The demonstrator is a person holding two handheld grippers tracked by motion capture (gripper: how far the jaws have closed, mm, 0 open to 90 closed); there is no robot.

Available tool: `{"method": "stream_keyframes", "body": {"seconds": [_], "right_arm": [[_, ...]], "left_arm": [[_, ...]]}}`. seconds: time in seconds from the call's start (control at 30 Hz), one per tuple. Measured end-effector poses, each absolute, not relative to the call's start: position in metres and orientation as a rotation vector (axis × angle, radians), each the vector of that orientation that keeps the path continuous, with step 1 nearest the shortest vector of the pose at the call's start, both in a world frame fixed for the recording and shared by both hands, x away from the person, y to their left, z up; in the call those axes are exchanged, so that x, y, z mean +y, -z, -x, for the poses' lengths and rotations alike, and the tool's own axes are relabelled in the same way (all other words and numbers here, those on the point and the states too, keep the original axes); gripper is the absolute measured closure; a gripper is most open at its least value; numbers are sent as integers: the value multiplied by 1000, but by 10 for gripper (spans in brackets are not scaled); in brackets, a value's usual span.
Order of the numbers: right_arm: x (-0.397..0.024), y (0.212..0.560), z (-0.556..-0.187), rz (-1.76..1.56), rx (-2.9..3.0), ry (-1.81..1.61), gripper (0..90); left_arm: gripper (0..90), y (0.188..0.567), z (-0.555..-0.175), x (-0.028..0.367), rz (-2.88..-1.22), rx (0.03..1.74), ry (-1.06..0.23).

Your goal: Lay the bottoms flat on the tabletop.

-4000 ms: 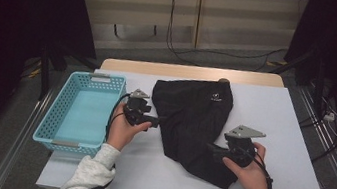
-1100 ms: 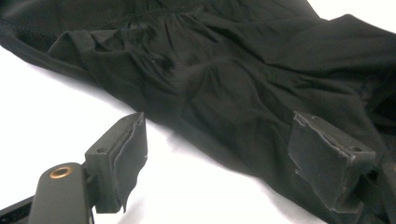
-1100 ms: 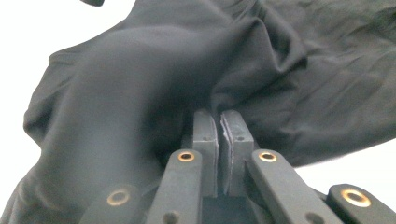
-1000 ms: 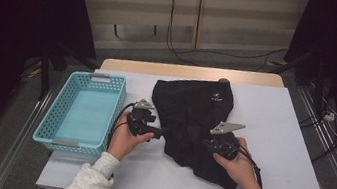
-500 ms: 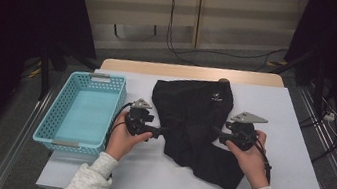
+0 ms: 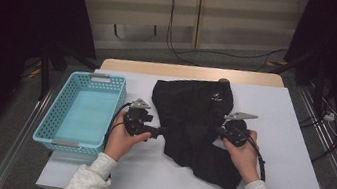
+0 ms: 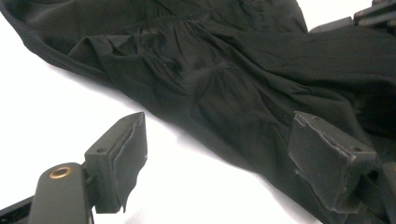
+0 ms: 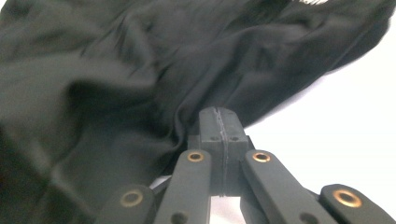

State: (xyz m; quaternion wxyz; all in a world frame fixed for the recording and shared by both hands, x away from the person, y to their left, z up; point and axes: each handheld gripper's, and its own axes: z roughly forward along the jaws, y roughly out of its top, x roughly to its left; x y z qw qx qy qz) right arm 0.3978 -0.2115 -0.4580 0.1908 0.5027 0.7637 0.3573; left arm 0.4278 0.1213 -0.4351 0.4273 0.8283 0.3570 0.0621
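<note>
Right gripper (image 8: 219,122) has just clamped shut, seemingly pinching the black garment (image 6: 189,113); left gripper (image 7: 224,154) gapes beside it

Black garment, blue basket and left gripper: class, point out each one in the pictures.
Black garment (image 6: 190,103): high view, upper panel of cloth.
Blue basket (image 6: 52,141): high view, near rim.
Left gripper (image 7: 219,154): left gripper view, midway between its open jaws.

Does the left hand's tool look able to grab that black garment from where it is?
Probably yes. The left gripper is open, its fingers spread at the edge of the black garment, with bare table beneath and nothing between them.
</note>
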Motion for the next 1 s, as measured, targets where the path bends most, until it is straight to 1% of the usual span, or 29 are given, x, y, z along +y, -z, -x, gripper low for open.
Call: {"method": "stream_keyframes", "body": {"seconds": [0.2,0.33,0.43,0.67,0.8,0.9,0.97,1.0], "right_arm": [[-242,438,-404,-1410,2015,-985,900],[-257,437,-408,-1381,1954,-894,900],[-264,441,-413,-1378,1930,-892,900],[-260,447,-423,-1359,1960,-863,900],[-264,449,-423,-1384,1975,-898,900],[-259,447,-420,-1346,2008,-885,900],[-256,447,-419,-1338,2026,-890,882],[-256,447,-418,-1337,2028,-892,847]], "left_arm": [[202,433,-427,121,-2064,885,-160],[202,434,-428,121,-2068,886,-157],[202,435,-427,120,-2073,890,-155],[202,435,-424,125,-2072,907,-167],[200,437,-423,125,-2080,907,-168],[200,439,-423,123,-2093,903,-159],[200,439,-424,122,-2091,901,-161],[200,439,-424,122,-2095,899,-158]]}}
